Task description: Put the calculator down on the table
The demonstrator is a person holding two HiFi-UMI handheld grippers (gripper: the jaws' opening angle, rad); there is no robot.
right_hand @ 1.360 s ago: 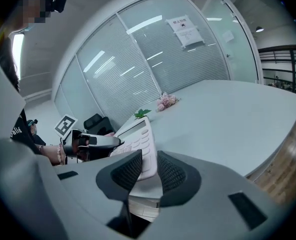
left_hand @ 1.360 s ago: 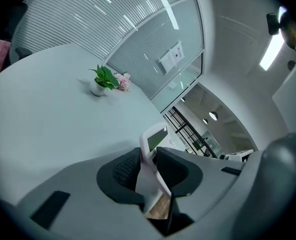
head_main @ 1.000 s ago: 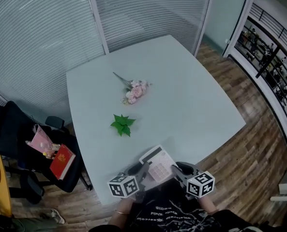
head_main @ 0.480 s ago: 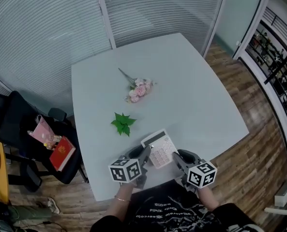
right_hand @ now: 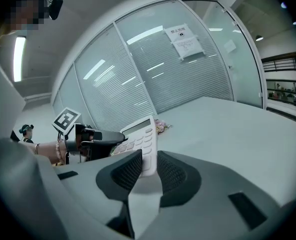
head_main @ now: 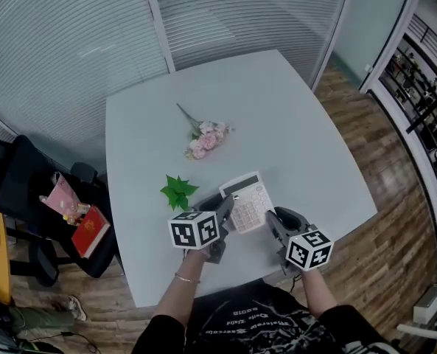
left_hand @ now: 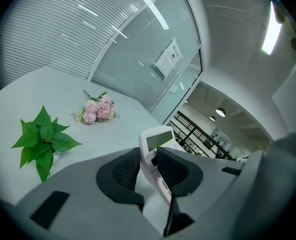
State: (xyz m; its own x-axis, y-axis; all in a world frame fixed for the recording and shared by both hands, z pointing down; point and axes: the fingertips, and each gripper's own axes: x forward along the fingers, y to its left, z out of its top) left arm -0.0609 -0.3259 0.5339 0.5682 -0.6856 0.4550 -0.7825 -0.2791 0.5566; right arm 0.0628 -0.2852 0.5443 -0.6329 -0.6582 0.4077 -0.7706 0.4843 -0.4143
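Head view looked down on a pale, rounded table (head_main: 299, 146) standing on a wood floor (head_main: 395, 198). Glass walls with blinds (head_main: 71, 43) closed the room off at 12 o'clock, and a dark railing (head_main: 424, 87) ran along at 3 o'clock.

On the tabletop a pink bouquet (head_main: 205, 140) lay near the middle. A green sprig (head_main: 177, 191) sat toward 7 o'clock from it.

The calculator (head_main: 249, 201) was over the table's 6 o'clock part, carried between both claws, keys up and display pointing to 12 o'clock. I could not tell whether it touched the tabletop.

The left gripper (head_main: 224, 214) had closed its pads on the calculator's 9 o'clock edge. In the left gripper view the white casing (left_hand: 157, 139) stood clamped between the ribbed pads (left_hand: 125, 169). The right gripper (head_main: 272, 220) pinched the 3 o'clock edge, and in the right gripper view the keypad (right_hand: 140, 136) ran up from its jaws.

At 9 o'clock, off the table, a black chair (head_main: 19, 190) held a pink bag (head_main: 60, 198) and a red book (head_main: 91, 231).
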